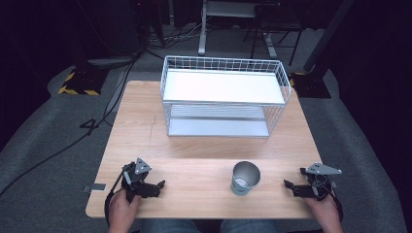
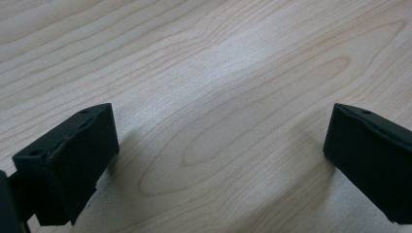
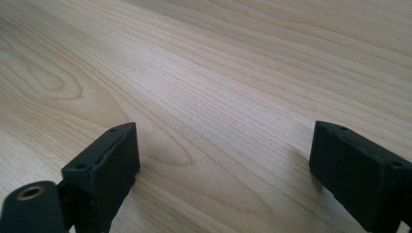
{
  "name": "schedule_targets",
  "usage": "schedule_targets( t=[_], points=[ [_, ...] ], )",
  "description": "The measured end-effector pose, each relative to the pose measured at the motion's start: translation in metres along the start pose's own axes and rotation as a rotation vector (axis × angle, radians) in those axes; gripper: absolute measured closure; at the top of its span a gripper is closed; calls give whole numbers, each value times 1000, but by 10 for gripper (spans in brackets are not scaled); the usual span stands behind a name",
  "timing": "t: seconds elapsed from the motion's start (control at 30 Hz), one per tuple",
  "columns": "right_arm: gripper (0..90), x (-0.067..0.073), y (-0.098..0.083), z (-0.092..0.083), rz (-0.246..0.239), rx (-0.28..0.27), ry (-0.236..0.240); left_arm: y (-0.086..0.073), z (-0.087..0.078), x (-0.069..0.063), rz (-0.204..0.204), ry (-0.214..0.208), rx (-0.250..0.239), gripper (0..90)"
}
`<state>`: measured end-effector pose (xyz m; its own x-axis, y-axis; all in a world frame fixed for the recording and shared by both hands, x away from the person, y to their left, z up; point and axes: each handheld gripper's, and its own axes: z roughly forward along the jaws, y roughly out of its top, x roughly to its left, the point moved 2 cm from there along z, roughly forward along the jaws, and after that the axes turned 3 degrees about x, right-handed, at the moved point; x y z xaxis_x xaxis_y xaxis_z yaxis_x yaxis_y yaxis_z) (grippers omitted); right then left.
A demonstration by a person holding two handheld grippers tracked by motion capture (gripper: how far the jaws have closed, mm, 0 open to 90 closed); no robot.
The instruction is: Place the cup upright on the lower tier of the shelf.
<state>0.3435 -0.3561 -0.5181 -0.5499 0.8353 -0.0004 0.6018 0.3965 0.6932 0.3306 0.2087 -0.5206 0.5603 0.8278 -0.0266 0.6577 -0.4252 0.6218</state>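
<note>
A grey metal cup (image 1: 245,177) stands upright on the wooden table (image 1: 204,160), near the front edge and right of centre. My left gripper (image 1: 160,185) rests low over the front left of the table, pointing right toward the cup, a good way from it. Its jaws stand open over bare wood (image 2: 218,141). My right gripper (image 1: 287,186) lies near the front right corner, pointing left toward the cup. It is open too, with nothing but wood between its fingers (image 3: 223,160).
A white wire rack (image 1: 223,94) with a white upper shelf and a grey lower shelf stands at the back of the table. Cables, stand legs and yellow-black taped bases lie on the grey floor beyond.
</note>
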Motion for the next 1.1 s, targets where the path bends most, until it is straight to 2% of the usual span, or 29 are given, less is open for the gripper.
schedule_targets(
  t=[0.1, 0.47, 0.77, 0.87, 1.07, 1.1],
  points=[
    [120, 1, -1, -1, -2, -1, 0, 0, 0, 0, 5, 2, 0, 0],
    [121, 12, 6, -21, -27, -43, 27, 1, 1, 1, -2, 3, -2, 0],
    [120, 29, 12, -36, -56, -81, 67, 4, 3, 1, -18, 16, -5, 0],
    [110, 39, 15, -41, -81, -104, 100, 4, 4, 0, -24, 18, -5, 0],
    [66, 52, 21, -44, -110, -126, 137, 4, 4, 0, -24, 19, -5, 0],
    [39, 58, 23, -43, -124, -134, 147, 4, 4, 0, -24, 19, -4, 0]
  ],
)
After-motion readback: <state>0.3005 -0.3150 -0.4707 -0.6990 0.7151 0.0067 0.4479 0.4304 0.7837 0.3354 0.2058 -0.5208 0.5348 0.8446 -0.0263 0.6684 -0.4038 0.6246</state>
